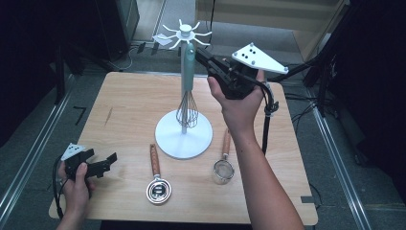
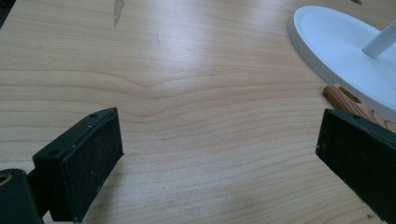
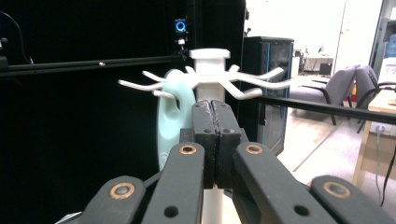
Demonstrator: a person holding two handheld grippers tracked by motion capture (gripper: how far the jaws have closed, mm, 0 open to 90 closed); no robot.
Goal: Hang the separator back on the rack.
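My right gripper (image 1: 203,56) is raised beside the top of the white stand (image 1: 184,132), and in the right gripper view its jaws are pressed together with nothing I can see between them. The whisk (image 1: 188,91) hangs from one of the stand's hooks just beside those jaws; from the gripper's own camera I see its pale green handle (image 3: 169,116) looped on a hook, while the wire head is cut off below the frame and partly hidden behind my jaws. I cannot tell whether the jaw tips touch the handle or stand just clear of it.

My left gripper (image 1: 98,165) rests low at the near left corner of the tabletop (image 1: 129,105), jaws wide apart and holding nothing. Between them in the left gripper view lies bare wood grain; the stand's round base (image 2: 336,51) and the end of a wooden handle (image 2: 348,100) are cut off at the right edge.

On the tabletop in front of the stand lie a wooden-handled round tool (image 1: 157,184) and a small strainer (image 1: 223,167); my right forearm passes just beside the strainer. What the round tool's head is, I cannot make out.

The tabletop is light wood with a dark scuff at the far left. Around it the room is dark, with black framing, cables on grey floor, and office chairs (image 3: 348,88) in a bright area beyond.
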